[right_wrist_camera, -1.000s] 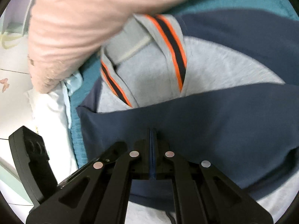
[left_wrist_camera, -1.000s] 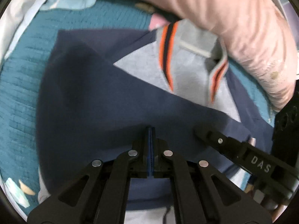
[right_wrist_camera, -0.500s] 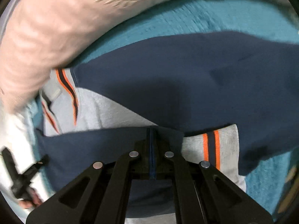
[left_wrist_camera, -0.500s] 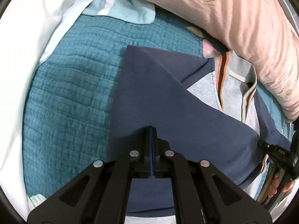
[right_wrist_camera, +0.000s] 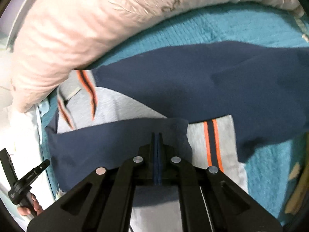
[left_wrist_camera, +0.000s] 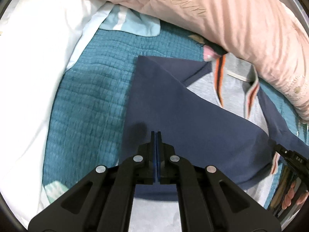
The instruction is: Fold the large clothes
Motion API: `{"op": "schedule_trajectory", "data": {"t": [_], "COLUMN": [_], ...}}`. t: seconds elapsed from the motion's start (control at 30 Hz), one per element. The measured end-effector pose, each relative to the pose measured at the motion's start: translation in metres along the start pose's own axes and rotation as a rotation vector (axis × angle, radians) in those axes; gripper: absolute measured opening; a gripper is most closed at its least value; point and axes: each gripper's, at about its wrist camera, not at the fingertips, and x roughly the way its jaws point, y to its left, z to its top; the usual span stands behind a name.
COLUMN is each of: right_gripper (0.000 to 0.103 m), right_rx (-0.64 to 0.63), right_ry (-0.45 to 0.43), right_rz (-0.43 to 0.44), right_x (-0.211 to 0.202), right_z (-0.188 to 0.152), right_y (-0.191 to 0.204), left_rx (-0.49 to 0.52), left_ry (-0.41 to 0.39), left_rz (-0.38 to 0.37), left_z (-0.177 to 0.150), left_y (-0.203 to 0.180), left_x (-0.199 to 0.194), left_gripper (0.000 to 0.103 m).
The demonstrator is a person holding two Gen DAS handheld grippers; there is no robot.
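A navy and grey polo shirt with an orange-striped collar lies on a teal quilt. One navy sleeve is folded diagonally across its chest. My left gripper is shut above that navy fabric, casting a shadow on it, with no cloth visible between the pads. The right gripper is also shut, over the folded navy sleeve beside its grey striped cuff. Each gripper shows at the edge of the other's view: the right gripper at the shirt's right side, the left gripper at its left.
A bulky pink duvet lies along the far side and partly covers the collar. White bedding and a pale blue cloth border the quilt on the left. A brown object sits at the right edge of the right wrist view.
The left gripper has risen and drawn back, so the shirt's left edge and more quilt show. The right gripper slid right along the folded sleeve to the striped cuff. Both stayed shut.
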Motion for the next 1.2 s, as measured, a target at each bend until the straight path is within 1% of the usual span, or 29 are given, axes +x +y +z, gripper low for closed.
{"op": "schedule_trajectory", "data": {"t": [0.1, 0.13, 0.17, 0.2, 0.23, 0.27, 0.3, 0.33, 0.37, 0.4, 0.43, 0.47, 0.53, 0.57, 0.63, 0.73, 0.83, 1.03, 1.2], "right_gripper": [0.002, 0.004, 0.005, 0.005, 0.006, 0.014, 0.026, 0.060, 0.082, 0.085, 0.085, 0.086, 0.086, 0.086, 0.086, 0.086, 0.086, 0.086, 0.086], "right_rx": [-0.039, -0.050, -0.061, -0.073, -0.082, -0.098, -0.119, -0.133, -0.147, -0.156, -0.162, -0.164, -0.142, -0.120, -0.094, -0.082, -0.063, -0.005, 0.061], "right_ry": [-0.017, -0.023, -0.031, -0.045, -0.050, -0.049, -0.043, -0.041, -0.058, -0.097, -0.128, -0.137, -0.103, -0.100, -0.115, -0.116, -0.133, -0.161, -0.195], "right_rz": [0.014, 0.015, 0.015, 0.007, 0.001, -0.007, -0.023, -0.045, -0.084, -0.115, -0.128, -0.123, -0.095, -0.088, -0.076, -0.081, -0.084, -0.109, -0.140], "right_x": [-0.024, -0.032, -0.034, -0.044, -0.043, -0.050, -0.056, -0.062, -0.071, -0.082, -0.091, -0.098, -0.105, -0.110, -0.119, -0.132, -0.147, -0.169, -0.189], "right_z": [-0.015, -0.018, -0.023, -0.028, -0.036, -0.042, -0.049, -0.055, -0.062, -0.069, -0.074, -0.080, -0.088, -0.092, -0.099, -0.108, -0.112, -0.103, -0.082], "right_y": [-0.001, 0.000, 0.012, 0.015, 0.029, 0.031, 0.033, 0.036, 0.037, 0.034, 0.031, 0.027, 0.015, 0.007, -0.004, -0.019, -0.039, -0.085, -0.135], "left_rx": [0.008, 0.012, 0.021, 0.025, 0.029, 0.036, 0.044, 0.050, 0.055, 0.059, 0.060, 0.067, 0.100, 0.104, 0.118, 0.152, 0.175, 0.212, 0.231], "left_ry": [-0.010, -0.012, -0.011, -0.013, -0.016, -0.016, -0.013, -0.010, -0.008, -0.012, -0.024, -0.043, -0.037, -0.038, -0.040, -0.043, -0.035, -0.005, 0.016], "left_rz": [0.013, 0.021, 0.020, 0.016, 0.012, 0.012, 0.017, 0.021, 0.020, 0.014, 0.008, -0.005, -0.023, -0.028, -0.038, -0.053, -0.057, -0.068, -0.089], "left_z": [-0.014, -0.016, -0.022, -0.030, -0.039, -0.045, -0.052, -0.057, -0.063, -0.070, -0.075, -0.084, -0.097, -0.100, -0.111, -0.127, -0.136, -0.145, -0.139], "left_y": [-0.007, -0.007, -0.010, -0.011, -0.009, -0.006, -0.010, -0.017, -0.018, -0.024, -0.028, -0.034, -0.049, -0.054, -0.067, -0.093, -0.115, -0.157, -0.189], "left_x": [-0.017, -0.022, -0.028, -0.034, -0.040, -0.048, -0.051, -0.052, -0.058, -0.063, -0.068, -0.077, -0.086, -0.088, -0.095, -0.104, -0.104, -0.091, -0.075], "left_gripper": [0.002, 0.002, 0.002, 0.003, 0.003, 0.003, 0.004, 0.009, 0.016, 0.038, 0.048, 0.048, 0.048, 0.048, 0.048, 0.048, 0.048, 0.048, 0.048]}}
